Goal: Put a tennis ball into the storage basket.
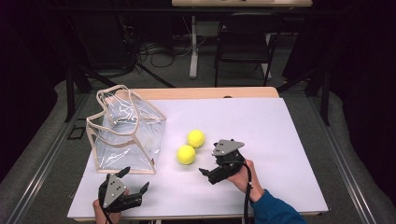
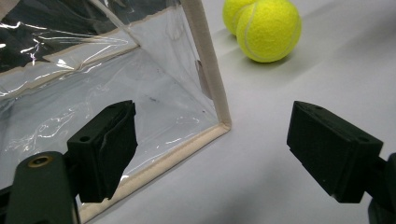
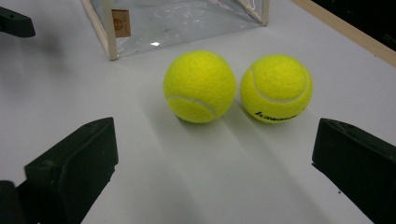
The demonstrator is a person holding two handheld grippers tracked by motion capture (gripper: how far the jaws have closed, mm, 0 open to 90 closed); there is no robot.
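At the near left edge of the surface, the left tongs stand wide apart, just before the bottom corner of the clear bag. Right of the bag, with free room around, two balls lie close together. The right tongs, also apart, point toward them.

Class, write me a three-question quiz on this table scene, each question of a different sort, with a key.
1. How many tennis balls lie on the table?
2. True or false: the right gripper grips a ball.
3. The clear bag stands A) left of the balls, B) right of them, C) on top of them.

Key: 1. Two, the nearer ball and the farther ball. 2. False; its fingers are spread, as are those of the left gripper. 3. A.
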